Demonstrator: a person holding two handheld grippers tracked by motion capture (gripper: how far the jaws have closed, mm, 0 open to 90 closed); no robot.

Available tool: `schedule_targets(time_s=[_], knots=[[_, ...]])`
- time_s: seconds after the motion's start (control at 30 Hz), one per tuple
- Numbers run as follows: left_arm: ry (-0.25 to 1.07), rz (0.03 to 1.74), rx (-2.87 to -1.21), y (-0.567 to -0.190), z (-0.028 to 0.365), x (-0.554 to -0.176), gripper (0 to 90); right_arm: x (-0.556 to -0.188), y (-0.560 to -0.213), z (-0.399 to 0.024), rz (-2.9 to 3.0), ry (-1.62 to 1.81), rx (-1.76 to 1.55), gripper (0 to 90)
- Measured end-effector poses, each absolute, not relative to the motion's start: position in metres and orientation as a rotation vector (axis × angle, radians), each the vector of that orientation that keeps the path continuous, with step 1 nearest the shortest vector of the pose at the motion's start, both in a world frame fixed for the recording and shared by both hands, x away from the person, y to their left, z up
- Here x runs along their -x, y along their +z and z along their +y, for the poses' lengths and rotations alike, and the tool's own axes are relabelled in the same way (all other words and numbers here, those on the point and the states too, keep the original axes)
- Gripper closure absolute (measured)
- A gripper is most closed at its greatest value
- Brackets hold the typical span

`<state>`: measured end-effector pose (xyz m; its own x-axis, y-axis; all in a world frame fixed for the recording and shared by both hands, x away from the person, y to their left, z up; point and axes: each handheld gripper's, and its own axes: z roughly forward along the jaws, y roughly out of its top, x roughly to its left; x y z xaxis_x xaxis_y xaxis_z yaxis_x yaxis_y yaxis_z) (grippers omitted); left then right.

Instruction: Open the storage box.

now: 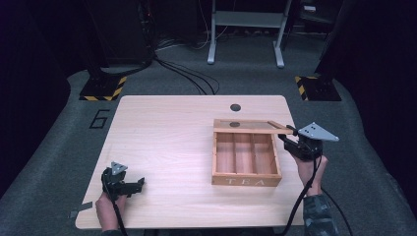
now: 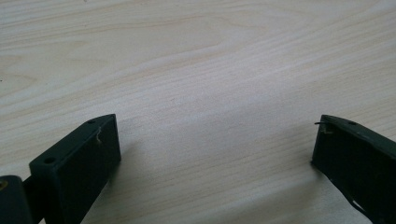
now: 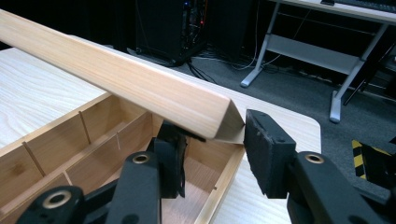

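Seen from the high view, the tea box [image 1: 247, 160] sits at the table's [image 1: 162, 147] right, lid [image 1: 248, 126] partly raised by the right gripper [image 1: 289, 133]; in the left gripper view, the left gripper [image 2: 215, 140] rests parted over bare wood; in the right gripper view, the lid's corner [image 3: 224, 119] is clamped; full opening remains; nothing obstructs.

The table [image 1: 167, 147] was pale wood with a dark round hole [image 1: 235, 107] near its far edge. Beyond the table stood a grey desk frame [image 1: 244, 29], with black cables [image 1: 187, 73] trailing over the floor between them. Striped plates [image 1: 104, 87] lay off the table's far corners.
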<state>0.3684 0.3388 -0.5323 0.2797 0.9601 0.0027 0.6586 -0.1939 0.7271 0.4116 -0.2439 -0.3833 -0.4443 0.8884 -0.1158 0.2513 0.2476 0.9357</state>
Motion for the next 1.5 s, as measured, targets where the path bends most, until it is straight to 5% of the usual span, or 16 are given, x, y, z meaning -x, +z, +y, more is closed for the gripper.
schedule_targets(time_s=[1.5], knots=[[0.627,1.450,-1.936,-0.532,0.339,-0.369,0.8,-0.458,-0.339,-0.250,1.982,1.182,-1.087,60.7]])
